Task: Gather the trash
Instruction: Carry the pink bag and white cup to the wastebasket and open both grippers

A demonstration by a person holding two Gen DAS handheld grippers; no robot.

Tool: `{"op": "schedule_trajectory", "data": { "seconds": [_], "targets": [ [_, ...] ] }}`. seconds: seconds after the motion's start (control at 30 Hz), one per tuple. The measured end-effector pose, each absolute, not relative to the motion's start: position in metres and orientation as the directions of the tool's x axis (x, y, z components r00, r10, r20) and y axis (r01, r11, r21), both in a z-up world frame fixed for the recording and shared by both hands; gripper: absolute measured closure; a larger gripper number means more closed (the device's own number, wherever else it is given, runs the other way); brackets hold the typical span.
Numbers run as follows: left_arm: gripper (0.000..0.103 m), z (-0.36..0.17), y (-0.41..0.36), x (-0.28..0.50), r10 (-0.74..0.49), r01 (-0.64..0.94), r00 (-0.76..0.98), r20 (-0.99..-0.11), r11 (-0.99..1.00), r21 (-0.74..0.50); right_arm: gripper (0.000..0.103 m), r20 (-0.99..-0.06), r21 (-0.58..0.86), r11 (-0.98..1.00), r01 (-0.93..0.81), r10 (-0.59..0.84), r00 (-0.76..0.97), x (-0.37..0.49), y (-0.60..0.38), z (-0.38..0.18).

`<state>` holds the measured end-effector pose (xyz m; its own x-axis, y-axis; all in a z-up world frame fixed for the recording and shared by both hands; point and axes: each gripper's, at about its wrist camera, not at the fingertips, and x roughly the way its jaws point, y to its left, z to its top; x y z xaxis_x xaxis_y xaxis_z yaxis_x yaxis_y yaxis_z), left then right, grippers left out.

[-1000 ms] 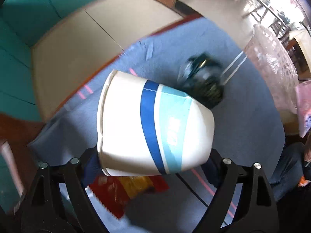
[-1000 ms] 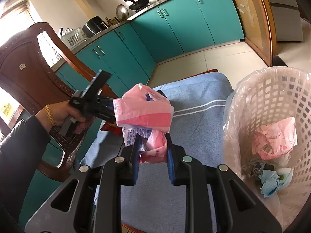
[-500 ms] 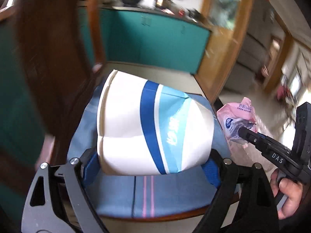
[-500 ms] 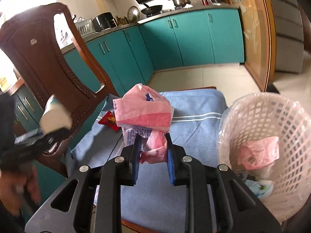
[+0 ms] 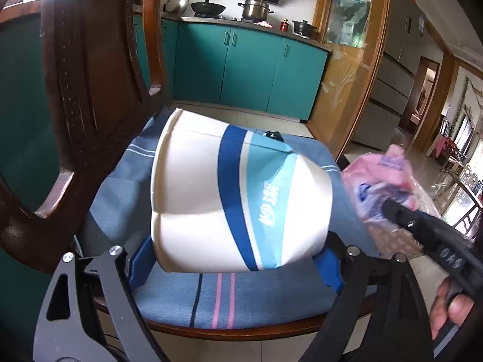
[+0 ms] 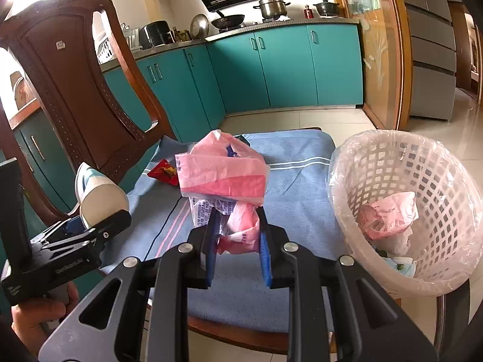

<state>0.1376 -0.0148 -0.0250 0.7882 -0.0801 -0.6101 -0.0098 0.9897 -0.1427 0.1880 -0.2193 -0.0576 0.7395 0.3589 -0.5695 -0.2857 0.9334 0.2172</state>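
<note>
A paper cup [image 5: 238, 202], white with blue and light-blue bands, is clamped on its side between the fingers [image 5: 327, 267] of the left gripper [image 5: 235, 268]; its rim faces left and its wall is dented where it is squeezed; in the right wrist view the same cup [image 6: 99, 194] is seen at the far left, held above the left edge of the chair seat. A crumpled pink plastic bag [image 6: 223, 178] with blue print is pinched between the blue-padded fingers [image 6: 211, 241] of the right gripper [image 6: 238, 241]; the fingers are closed on its lower folds; the bag is held above the blue striped towel [image 6: 289, 157] that covers the seat of a dark wooden chair [image 6: 75, 90]. A white lattice waste basket [image 6: 422, 166] with a clear liner stands at the right, just beside the seat; pink wrappers and pale blue scraps are seen inside it. A red snack wrapper [image 6: 164, 170] lies on the towel at the far left of the seat, near the chair back. Teal kitchen cabinets [image 6: 271, 69] are seen far behind.
</note>
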Motion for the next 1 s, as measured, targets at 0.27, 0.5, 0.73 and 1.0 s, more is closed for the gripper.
{"op": "schedule_trajectory", "data": {
  "seconds": [0.27,0.5,0.73,1.0],
  "targets": [
    [0.016,-0.02,-0.014,0.14,-0.083,-0.002,0.792,-0.605,0.99,-0.138,0.079,-0.549,0.223,0.941,-0.256,0.338,0.764,0.191,-0.228,-0.052],
    [0.016,-0.019,-0.02,0.144,-0.096,0.022,0.789,-0.607,0.991,-0.128,0.079,-0.484,0.232,0.972,-0.042,0.152,0.861,0.207,-0.303,-0.03],
    [0.016,-0.016,-0.074,0.163,-0.203,0.127,0.757,-0.621,0.978,-0.164,0.012,-0.449,0.33,0.924,0.195,-0.028,0.893,0.21,-0.38,-0.028],
    [0.015,0.006,-0.217,0.223,-0.381,0.339,0.69,-0.616,0.921,-0.19,0.005,-0.262,0.516,0.796,0.317,-0.206,0.943,0.163,-0.436,-0.008]
  ]
}}
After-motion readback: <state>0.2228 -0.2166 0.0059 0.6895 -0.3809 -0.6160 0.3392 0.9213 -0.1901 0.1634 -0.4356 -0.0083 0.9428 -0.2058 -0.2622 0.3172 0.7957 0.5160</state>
